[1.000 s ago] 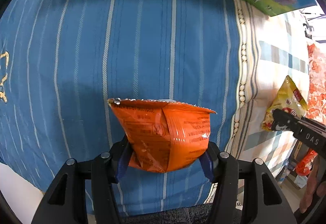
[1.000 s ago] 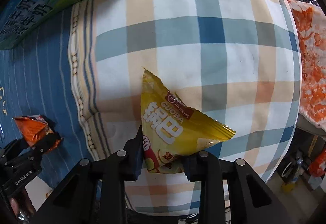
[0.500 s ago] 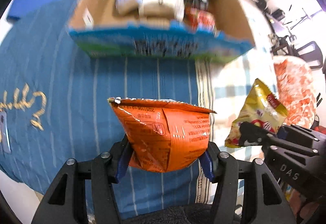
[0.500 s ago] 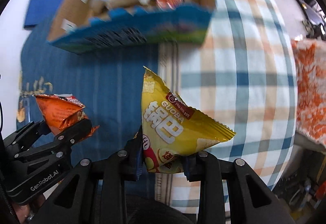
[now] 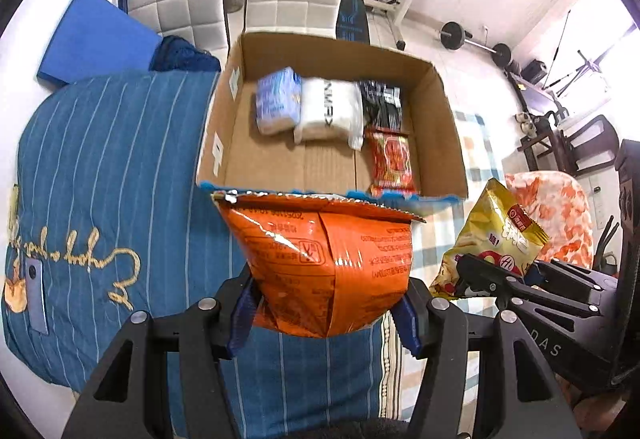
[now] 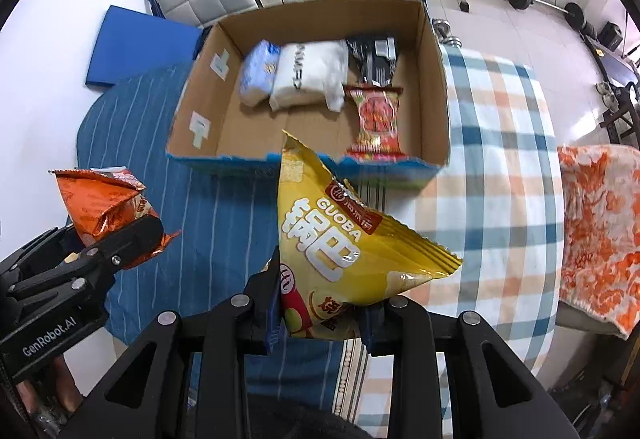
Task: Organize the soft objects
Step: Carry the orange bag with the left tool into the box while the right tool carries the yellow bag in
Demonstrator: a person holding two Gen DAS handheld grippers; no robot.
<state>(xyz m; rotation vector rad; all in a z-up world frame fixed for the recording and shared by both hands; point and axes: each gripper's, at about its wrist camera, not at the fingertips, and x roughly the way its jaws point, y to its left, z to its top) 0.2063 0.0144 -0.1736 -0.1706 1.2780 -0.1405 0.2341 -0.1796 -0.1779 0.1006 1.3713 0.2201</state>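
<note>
Above the bed, short of the cardboard box [image 6: 434,87], my left gripper [image 5: 326,313] fingers clamp the orange bag [image 5: 328,263], my right gripper [image 6: 320,315] the yellow bag [image 6: 344,251]; next, carry both over the rim and release.

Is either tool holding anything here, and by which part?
Both. The left tool clamps the orange snack bag by its lower end; the right tool clamps the yellow snack bag by its bottom corner.

Bed [image 6: 500,175] covered by blue striped blanket [image 5: 120,167] on left, plaid sheet [image 6: 492,143] on right. Open cardboard box [image 6: 434,87] sitting across both. Orange-patterned blanket [image 6: 596,223] at right edge.
</note>
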